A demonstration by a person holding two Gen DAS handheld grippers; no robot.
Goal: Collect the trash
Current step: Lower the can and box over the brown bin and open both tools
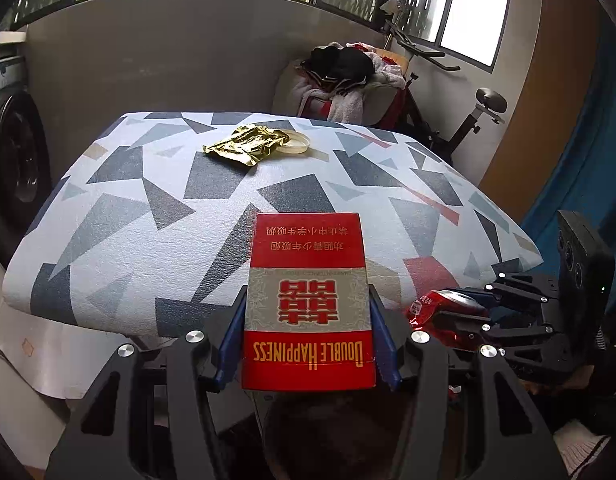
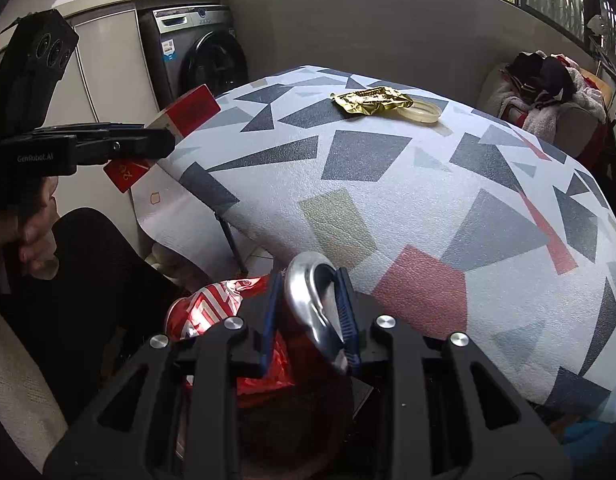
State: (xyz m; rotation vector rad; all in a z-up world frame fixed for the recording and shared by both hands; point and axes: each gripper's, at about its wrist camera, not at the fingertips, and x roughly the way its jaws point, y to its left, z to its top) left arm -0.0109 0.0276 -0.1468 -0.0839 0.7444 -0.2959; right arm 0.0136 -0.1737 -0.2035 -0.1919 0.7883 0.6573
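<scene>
In the left wrist view my left gripper point(image 1: 308, 292) is shut on a red cigarette box point(image 1: 308, 300), upright between the blue pads over the table's near edge. To its right my right gripper point(image 1: 467, 308) holds a crushed red can point(image 1: 431, 312). In the right wrist view the right gripper point(image 2: 309, 276) is shut on that crushed can point(image 2: 308, 300), silver end up, red body hanging left. The left gripper point(image 2: 164, 144) shows at the left with the cigarette box point(image 2: 192, 108). A gold wrapper point(image 1: 244, 146) point(image 2: 371, 100) and a clear plastic lid point(image 1: 294, 144) point(image 2: 423, 112) lie on the table's far side.
The table point(image 1: 148, 220) wears a cloth with grey and red shapes. A washing machine point(image 2: 204, 56) stands behind it on the left, a chair piled with clothes point(image 1: 339, 80) and an exercise bike point(image 1: 479, 112) on the right. A dark round container point(image 2: 292, 420) sits below the grippers.
</scene>
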